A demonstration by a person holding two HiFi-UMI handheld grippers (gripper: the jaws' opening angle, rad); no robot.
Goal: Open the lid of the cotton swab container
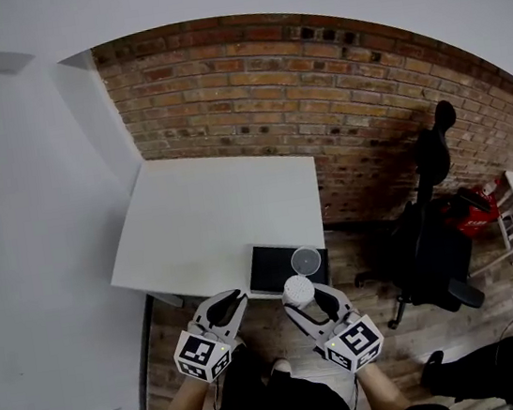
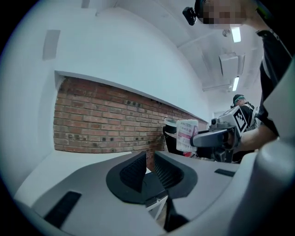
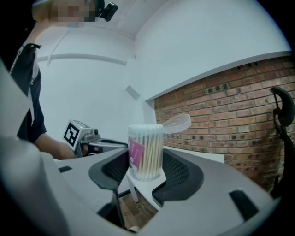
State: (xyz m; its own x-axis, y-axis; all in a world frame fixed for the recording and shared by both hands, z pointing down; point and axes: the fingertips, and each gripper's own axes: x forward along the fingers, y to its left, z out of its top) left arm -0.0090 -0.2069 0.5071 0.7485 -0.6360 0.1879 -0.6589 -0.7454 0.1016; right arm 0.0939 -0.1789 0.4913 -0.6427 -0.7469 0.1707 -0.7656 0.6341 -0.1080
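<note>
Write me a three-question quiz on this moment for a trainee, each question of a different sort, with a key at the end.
1. Short answer: what stands between the jaws of the left gripper?
2. True or false: the lid of the cotton swab container is pressed shut over the swabs.
3. Multiple choice: what grips the cotton swab container?
A. the left gripper
B. the right gripper
C. nothing, it stands free

Key
1. Nothing; only a narrow empty gap shows there.
2. False; the lid is flipped up and back, and the swab tips show at the top.
3. B; its two jaws sit against the sides of the container.
</note>
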